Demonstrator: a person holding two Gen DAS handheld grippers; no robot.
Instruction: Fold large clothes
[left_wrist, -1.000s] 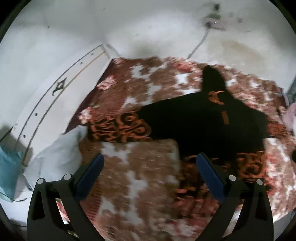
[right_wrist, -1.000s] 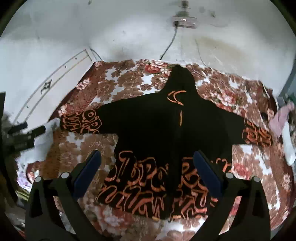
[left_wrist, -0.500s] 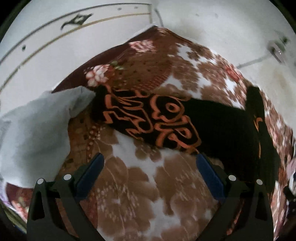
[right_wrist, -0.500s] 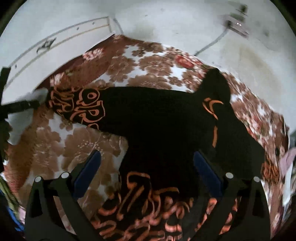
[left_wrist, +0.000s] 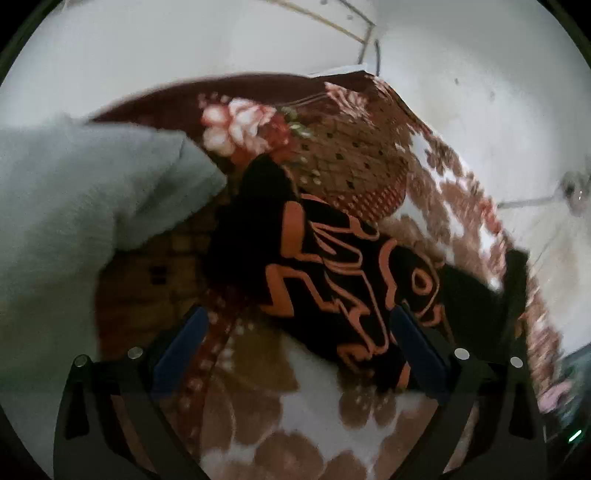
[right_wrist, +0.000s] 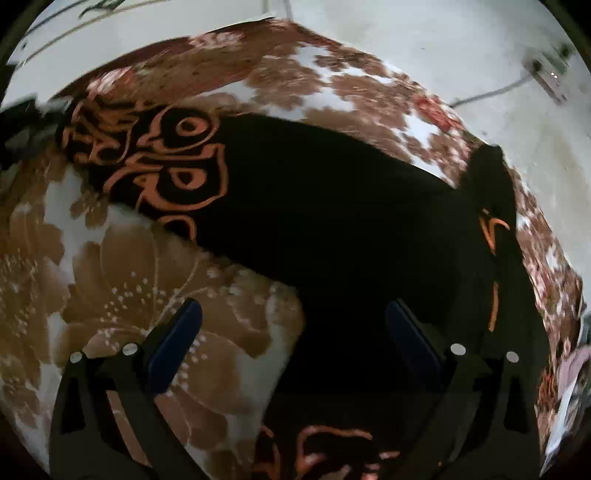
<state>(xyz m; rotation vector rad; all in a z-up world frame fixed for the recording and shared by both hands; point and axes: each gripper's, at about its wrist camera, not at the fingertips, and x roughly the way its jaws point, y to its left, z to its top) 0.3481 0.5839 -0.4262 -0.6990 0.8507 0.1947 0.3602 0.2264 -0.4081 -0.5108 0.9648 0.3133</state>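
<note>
Hoodie (right_wrist: 332, 206) sleeve lies beside a grey, perhaps cloth bundle (left_wrist: 74, 206); both tools gape, empty.

Both grippers look like the same build. The left gripper (left_wrist: 297, 347) has two matte black plastic arms with triangular cutouts near the bottom, and each arm ends in a flat dark blue pad on its fingers (left_wrist: 176, 350). There are two small round silver screws on each arm. The right gripper (right_wrist: 293, 341) matches it: black frame, blue-padded fingers (right_wrist: 173, 341), same silver screw pairs.
</note>
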